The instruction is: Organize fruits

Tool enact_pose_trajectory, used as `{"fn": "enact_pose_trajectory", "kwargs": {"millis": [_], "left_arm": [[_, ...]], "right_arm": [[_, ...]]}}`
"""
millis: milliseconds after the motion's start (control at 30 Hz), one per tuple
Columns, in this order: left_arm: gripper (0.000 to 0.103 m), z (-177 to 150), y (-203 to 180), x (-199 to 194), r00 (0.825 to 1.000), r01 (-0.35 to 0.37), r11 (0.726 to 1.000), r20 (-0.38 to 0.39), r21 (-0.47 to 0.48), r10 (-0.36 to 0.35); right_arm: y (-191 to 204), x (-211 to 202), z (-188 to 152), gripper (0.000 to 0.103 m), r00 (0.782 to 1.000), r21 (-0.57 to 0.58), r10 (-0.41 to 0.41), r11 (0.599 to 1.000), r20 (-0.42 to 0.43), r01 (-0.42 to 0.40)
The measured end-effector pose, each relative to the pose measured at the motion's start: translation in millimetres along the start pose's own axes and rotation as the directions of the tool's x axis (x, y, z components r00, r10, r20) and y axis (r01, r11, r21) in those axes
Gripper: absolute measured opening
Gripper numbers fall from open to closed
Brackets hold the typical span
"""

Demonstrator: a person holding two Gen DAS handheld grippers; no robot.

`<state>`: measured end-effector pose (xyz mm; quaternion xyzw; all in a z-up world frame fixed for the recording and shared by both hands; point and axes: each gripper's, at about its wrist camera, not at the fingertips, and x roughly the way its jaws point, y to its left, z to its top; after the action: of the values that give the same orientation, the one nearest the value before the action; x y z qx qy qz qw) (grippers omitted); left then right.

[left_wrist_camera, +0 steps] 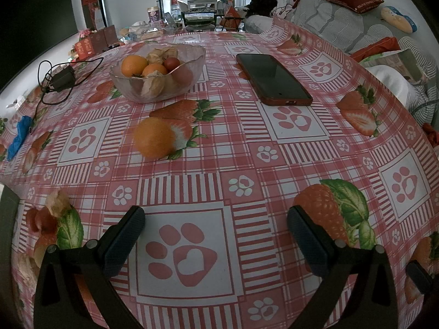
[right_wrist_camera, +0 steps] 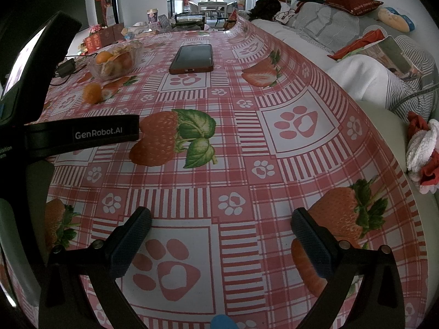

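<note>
Both jaws stand wide apart and hold nothing: left gripper (left_wrist_camera: 216, 224) and right gripper (right_wrist_camera: 221, 226) hover over the tablecloth (left_wrist_camera: 247, 170). One loose orange (left_wrist_camera: 154, 141) lies near the glass bowl (left_wrist_camera: 157, 72) of fruit, beside the phone (left_wrist_camera: 273, 78).

"GenRobot.AI" stands in pale letters on the black body of the left gripper device (right_wrist_camera: 82, 134), seen from the right wrist view. Beside it, at the frame's edge, cut-off letters read "isition" and "em". White lettering on the dark red cushion (right_wrist_camera: 354, 2) appears upside down and is too small to read
</note>
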<state>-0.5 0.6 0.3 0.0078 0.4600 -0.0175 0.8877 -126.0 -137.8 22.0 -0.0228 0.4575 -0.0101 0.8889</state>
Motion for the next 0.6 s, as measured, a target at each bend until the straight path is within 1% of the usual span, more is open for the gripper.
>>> {"fn": "enact_pose_trajectory", "kwargs": {"millis": [600], "left_arm": [[0.103, 0.0, 0.0, 0.0, 1.000, 0.000, 1.000, 0.000, 0.000, 0.000]], "right_arm": [[-1.4, -0.8, -0.6, 0.102, 1.000, 0.004, 0.002, 1.000, 0.000, -0.002]]}}
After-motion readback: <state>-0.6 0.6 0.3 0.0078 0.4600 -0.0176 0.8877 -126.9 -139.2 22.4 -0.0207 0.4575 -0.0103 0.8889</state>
